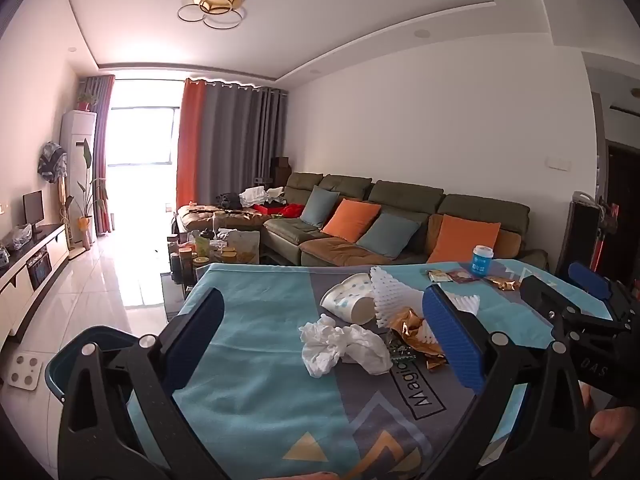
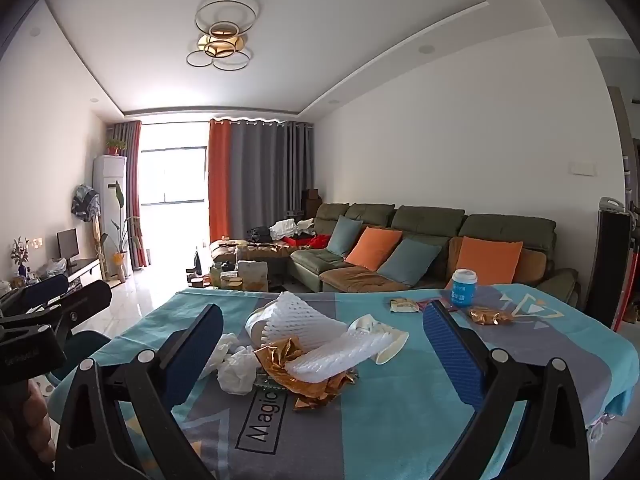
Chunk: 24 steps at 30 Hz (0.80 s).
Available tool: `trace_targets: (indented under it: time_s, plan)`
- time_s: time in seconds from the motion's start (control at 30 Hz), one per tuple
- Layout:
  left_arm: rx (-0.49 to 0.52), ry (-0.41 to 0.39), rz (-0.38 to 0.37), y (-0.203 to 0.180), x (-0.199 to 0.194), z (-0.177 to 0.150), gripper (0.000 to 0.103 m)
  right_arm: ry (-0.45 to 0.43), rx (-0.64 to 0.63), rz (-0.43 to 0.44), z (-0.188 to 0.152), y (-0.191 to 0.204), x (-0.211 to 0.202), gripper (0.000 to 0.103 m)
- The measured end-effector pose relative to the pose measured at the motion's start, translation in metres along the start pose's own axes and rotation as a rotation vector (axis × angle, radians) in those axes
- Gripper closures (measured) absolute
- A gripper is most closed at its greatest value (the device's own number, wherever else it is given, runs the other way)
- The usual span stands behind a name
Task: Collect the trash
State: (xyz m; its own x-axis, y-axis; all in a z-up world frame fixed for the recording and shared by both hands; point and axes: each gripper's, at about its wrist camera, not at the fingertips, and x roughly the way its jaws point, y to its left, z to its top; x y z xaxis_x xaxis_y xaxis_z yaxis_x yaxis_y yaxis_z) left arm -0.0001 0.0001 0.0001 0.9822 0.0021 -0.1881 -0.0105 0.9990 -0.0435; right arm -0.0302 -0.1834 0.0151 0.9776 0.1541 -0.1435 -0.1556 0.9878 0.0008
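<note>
A pile of trash lies on a table with a blue and grey cloth [image 1: 256, 392] [image 2: 400, 408]: a crumpled white tissue [image 1: 340, 346] [image 2: 236, 372], gold foil wrappers [image 1: 408, 322] [image 2: 316, 388], white foam netting [image 1: 386, 292] [image 2: 316, 332] and tipped paper cups [image 1: 348, 300] [image 2: 386, 342]. My left gripper [image 1: 324, 344] is open and empty, its jaws either side of the tissue, above the cloth. My right gripper [image 2: 320, 352] is open and empty, facing the pile. The right gripper shows at the right of the left wrist view [image 1: 568, 292]. The left gripper shows at the left of the right wrist view [image 2: 56, 296].
A blue tub [image 1: 482, 259] [image 2: 464, 290], small snack packets [image 1: 452, 276] [image 2: 404, 305] and another gold wrapper [image 1: 502, 283] [image 2: 488, 316] lie at the table's far right. A dark bin [image 1: 96, 364] stands on the floor to the left. A sofa [image 2: 432, 240] stands behind.
</note>
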Motion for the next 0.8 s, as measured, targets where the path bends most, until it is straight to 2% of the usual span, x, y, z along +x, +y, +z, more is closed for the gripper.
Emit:
trace_targets:
  time_s: [0.23, 0.47, 0.8]
  plan:
    - [-0.024, 0.0, -0.015, 0.003, 0.002, -0.001, 0.005, 0.035, -0.039, -0.005, 0.0, 0.009, 0.006, 0.006]
    - [-0.037, 0.006, -0.015, 0.008, 0.008, -0.005, 0.005, -0.001, -0.027, -0.003, 0.004, 0.002, -0.004, 0.006]
    - [-0.03, 0.0, 0.0, 0.008, 0.003, 0.006, 0.005, 0.006, -0.003, -0.018, 0.005, -0.005, -0.001, 0.006]
